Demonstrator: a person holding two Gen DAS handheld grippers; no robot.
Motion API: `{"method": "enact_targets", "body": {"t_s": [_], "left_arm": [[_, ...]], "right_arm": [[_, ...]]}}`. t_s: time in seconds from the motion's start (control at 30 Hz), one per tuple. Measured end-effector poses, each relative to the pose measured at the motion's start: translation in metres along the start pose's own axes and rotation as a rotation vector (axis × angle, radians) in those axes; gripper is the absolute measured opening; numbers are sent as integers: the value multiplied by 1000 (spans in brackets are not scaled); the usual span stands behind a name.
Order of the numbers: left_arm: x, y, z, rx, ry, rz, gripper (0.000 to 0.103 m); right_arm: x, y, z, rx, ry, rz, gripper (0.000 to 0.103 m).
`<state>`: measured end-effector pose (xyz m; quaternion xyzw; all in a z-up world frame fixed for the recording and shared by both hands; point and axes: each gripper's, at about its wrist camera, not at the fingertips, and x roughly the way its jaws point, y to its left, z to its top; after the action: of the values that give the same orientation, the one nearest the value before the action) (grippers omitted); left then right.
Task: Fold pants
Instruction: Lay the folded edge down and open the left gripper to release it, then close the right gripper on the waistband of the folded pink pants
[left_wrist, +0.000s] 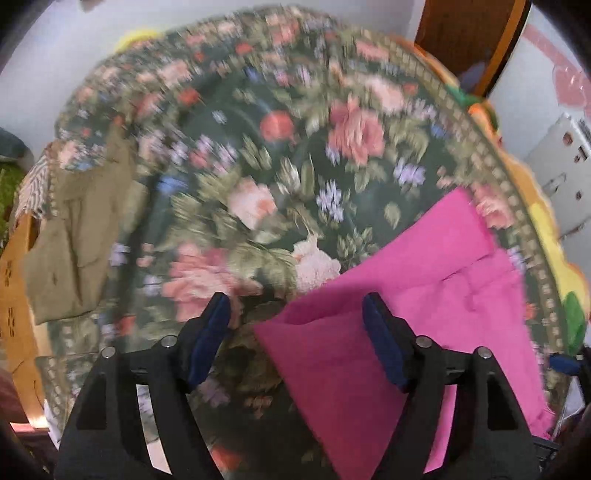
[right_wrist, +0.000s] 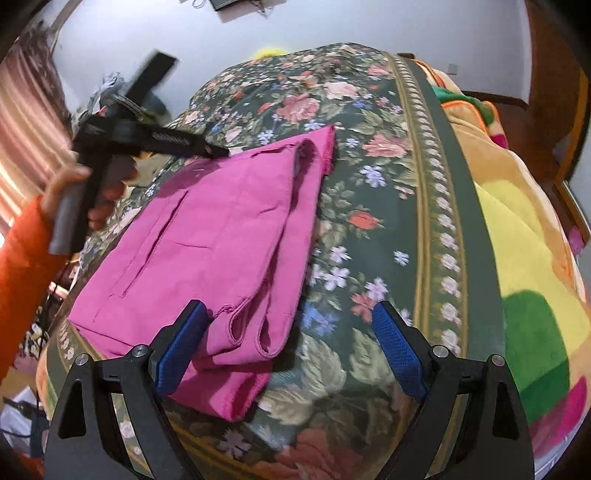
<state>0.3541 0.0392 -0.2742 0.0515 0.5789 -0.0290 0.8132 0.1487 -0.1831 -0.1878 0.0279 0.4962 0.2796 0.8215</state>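
Your pants lie flat on the bed, filling the left half of the right wrist view; in the left wrist view they sit lower right. They look already doubled over: 2 hem openings sit stacked at the near end by your right gripper, and a folded edge runs up toward the top centre of the frame.

Your right gripper hovers over that near end, fingers spread wide with nothing between them; the left blue pad sits just above the cloth, contact unclear. Your left gripper is also released, fingers apart, hanging above the near corner of the pants. That view is motion-blurred, so height over the cloth is hard to call.

My guess: the next fold takes the hem end up toward the far end. To do it well, pinch all the stacked layers at the 2 near corners, 1 per gripper, lift level, and lay them edge to edge. Grab only the top layer and the stack will slide apart.

The pants are bright pink, matte, soft woven cloth with a stitched seam line and rolled hems. The bed cover is dark green with pink floral print and a banded border. An olive garment lies at the left in the left wrist view.
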Motion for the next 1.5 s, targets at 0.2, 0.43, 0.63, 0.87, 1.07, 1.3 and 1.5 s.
{"method": "enact_targets", "body": {"t_s": [0.2,0.43,0.63,0.87,1.07,1.3,1.5], "left_arm": [[0,-17,-17,128,-75,153,87],[-28,21,-60,13,-95,228,87],[-65,59,-117,-184,-94,163,87],[-100,52,-183,-253,-106,1,87],[-110,43,-199,-293,-133,-34,87],[-111,54,-206,-264,-142,89,86],[-140,55,-187,-227,-229,97,85]], "right_arm": [[-8,0,2,-11,11,-39,89],[-29,8,14,-50,-43,-81,89],[-37,23,15,-75,-64,-65,89],[-18,43,2,-120,-16,-25,84],[2,28,-3,-80,14,-3,57],[-1,20,3,-101,14,-40,51],[-18,20,22,-114,-26,-46,50]]}}
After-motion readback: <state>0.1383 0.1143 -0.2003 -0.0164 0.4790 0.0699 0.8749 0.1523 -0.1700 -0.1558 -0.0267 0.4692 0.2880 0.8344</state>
